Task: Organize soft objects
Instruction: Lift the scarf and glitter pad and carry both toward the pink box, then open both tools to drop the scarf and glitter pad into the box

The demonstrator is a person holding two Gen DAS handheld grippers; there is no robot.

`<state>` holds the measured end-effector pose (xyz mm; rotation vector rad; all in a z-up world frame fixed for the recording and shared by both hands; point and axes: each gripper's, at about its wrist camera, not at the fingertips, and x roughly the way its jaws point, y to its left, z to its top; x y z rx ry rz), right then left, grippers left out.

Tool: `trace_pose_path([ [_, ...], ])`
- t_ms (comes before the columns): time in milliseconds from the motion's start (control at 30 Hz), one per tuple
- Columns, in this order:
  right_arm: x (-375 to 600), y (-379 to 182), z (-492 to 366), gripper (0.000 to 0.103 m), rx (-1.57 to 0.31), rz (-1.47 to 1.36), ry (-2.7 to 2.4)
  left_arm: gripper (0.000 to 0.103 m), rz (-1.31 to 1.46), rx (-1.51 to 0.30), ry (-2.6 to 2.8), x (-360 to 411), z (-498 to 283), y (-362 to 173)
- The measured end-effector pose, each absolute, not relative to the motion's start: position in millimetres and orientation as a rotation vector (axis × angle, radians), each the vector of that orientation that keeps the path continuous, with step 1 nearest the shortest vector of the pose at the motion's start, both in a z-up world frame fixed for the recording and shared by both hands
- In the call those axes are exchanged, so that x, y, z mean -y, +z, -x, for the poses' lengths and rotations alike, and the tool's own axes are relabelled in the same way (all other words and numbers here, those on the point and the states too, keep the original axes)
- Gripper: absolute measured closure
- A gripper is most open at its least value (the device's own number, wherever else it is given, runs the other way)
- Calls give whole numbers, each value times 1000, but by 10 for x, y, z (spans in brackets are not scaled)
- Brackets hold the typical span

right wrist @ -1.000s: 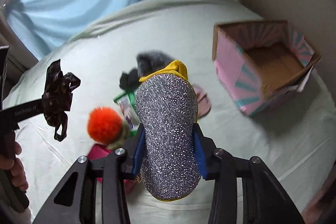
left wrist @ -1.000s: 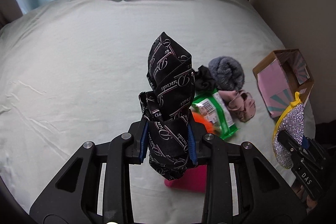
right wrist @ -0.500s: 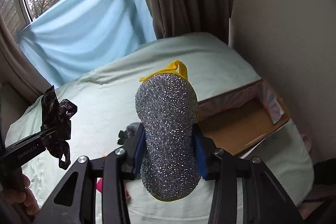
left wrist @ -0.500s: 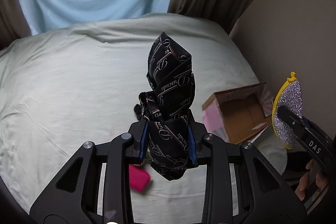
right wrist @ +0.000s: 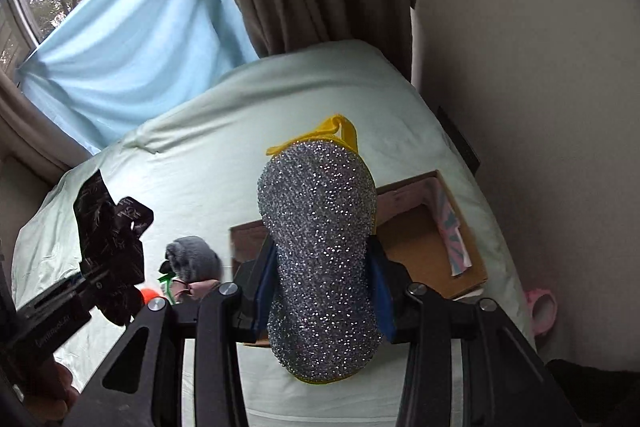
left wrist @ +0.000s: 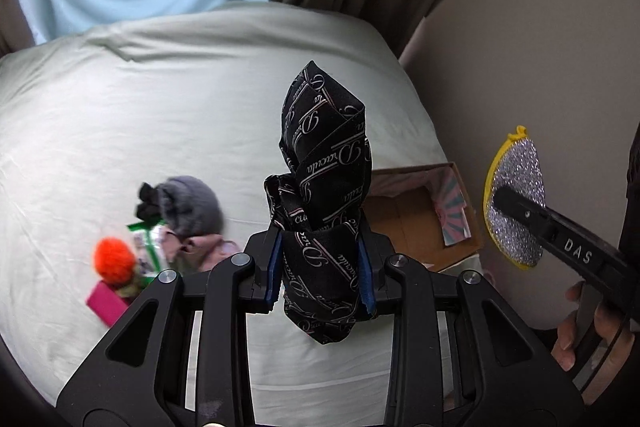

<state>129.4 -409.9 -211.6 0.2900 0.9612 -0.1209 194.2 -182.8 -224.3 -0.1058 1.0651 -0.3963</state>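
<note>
Box (right wrist: 424,247) partly hidden — sponge (right wrist: 320,255).

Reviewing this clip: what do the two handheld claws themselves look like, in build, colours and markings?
Both the left claw and the right claw have black plastic linkage arms with triangular cut-outs, silver pivot bolts and blue pads. The right claw's side reads "DAS" in white.

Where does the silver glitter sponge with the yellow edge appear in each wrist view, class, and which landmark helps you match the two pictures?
Left wrist view: the glitter sponge is at the right edge, clamped side-on in the right gripper.
Right wrist view: the sponge fills the centre, upright between the blue pads.
Shared landmark: the open cardboard box on the bed, just behind the sponge.
</note>
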Motion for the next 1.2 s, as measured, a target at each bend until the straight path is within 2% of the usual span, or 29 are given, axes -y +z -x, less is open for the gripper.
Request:
trace_pose_path([
  [333, 4894, -2836, -1849, 64, -1184, -411, -137, 76, 47, -1246, -402, 2779, -2304, -3113],
  [667, 5104, -3720, -2133, 62, -1369, -525, -112, 76, -61, -1446, -373, 3179, -2496, -4086],
  [867, 5120, -3988, -2175, 59, -1410, -587, -84, 76, -141, -1473, -394, 3372, -2503, -4308],
  [933, 5127, -4038, -2185, 55, -1426, -602, -76, 76, -159, -1461, -411, 3402, -2511, -4276],
  [967, 5127, -4047, -2190, 47, -1429, -612, -71, 74, -175, -1445, -420, 3424, -2500, -4226],
  [1000, 5126, -4047, -2200, 35, -1428, -617, -71, 62, -197, -1438, -428, 3424, -2468, -4181],
  [1033, 5121, -4036, -2211, 17, -1426, -617, -76, 47, -227, -1433, -434, 3446, -2446, -4141],
  [1067, 5130, -4025, -2211, 8, -1427, -613, -87, 6, -262, -1424, -430, 3461, -2417, -4101],
  [1100, 5144, -4016, -2209, 1, -1431, -610, -95, 1, -285, -1393, -429, 3458, -2383, -4041],
  [1200, 5212, -3994, -2154, 0, -1437, -616, -116, 1, -284, -1371, -450, 3435, -2335, -3941],
])
